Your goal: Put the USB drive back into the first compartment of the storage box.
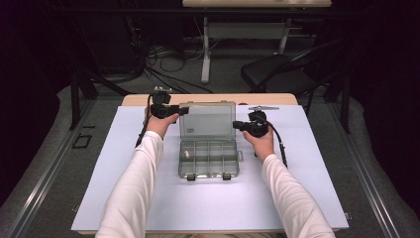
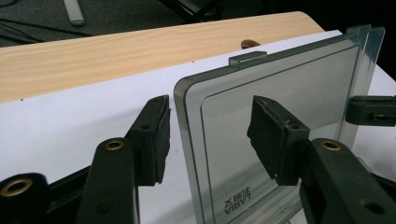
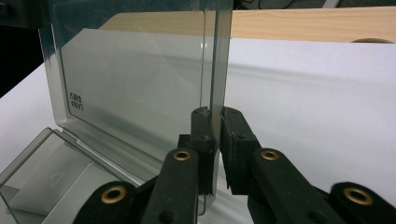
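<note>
While the right gripper (image 3: 216,140) pinches the right edge of the clear lid (image 3: 140,88), holding it upright, the left gripper (image 2: 208,135) stands half open with the lid's left edge between its pads (image 2: 273,140), not yet touching. One organizer box (image 1: 209,157) sits mid-table on the white mat (image 1: 297,198), its lid raised at the far side. One small pale item (image 1: 187,154) lies in a left compartment; the other compartments look empty. This looks like the lid being steadied by both sides. Next, the left jaws likely need to close squarely on the thin edge without twisting it. Two grippers, one box, one lid.
</note>
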A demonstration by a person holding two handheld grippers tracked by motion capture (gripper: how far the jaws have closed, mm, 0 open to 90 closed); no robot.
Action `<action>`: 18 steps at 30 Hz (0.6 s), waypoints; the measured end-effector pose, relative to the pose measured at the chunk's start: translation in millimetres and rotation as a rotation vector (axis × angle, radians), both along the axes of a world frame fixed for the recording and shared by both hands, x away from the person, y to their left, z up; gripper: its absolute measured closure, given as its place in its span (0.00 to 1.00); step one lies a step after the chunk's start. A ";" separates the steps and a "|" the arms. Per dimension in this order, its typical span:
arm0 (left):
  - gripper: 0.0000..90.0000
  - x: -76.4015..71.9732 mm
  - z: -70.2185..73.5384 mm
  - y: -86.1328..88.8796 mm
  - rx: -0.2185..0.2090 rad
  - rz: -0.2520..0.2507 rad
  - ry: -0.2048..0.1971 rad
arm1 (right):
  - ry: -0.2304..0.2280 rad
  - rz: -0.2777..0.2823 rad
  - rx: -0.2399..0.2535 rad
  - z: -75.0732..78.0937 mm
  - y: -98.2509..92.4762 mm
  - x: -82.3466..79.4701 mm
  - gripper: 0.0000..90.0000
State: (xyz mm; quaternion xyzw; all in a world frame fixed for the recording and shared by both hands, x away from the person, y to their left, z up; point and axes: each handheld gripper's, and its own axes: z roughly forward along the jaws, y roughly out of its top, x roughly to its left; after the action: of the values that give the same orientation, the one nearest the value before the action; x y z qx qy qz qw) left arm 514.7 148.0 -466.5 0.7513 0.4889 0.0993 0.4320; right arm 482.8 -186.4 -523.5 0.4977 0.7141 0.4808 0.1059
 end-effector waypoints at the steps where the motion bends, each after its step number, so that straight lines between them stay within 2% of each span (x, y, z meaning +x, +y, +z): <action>1: 0.55 -0.1 -0.2 -1.0 -0.002 -0.001 0.001 | -0.001 0.000 -0.001 0.0 0.0 0.0 0.93; 6: 0.59 0.4 -1.3 0.1 0.004 -0.008 0.003 | -0.001 0.000 0.000 -0.1 -0.1 -0.1 0.93; 12: 0.71 0.5 0.7 4.6 0.013 -0.008 -0.002 | -0.001 0.001 0.001 0.0 -0.2 -0.3 0.93; 18: 0.81 1.0 0.2 6.5 0.042 -0.014 -0.015 | -0.001 0.001 0.001 0.0 -0.2 -0.2 0.94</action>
State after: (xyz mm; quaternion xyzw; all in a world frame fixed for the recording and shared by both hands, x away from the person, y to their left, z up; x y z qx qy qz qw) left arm 515.6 154.5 -466.3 0.7629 0.4782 0.1124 0.4204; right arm 482.6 -186.6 -523.5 0.4972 0.7140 0.4814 0.1060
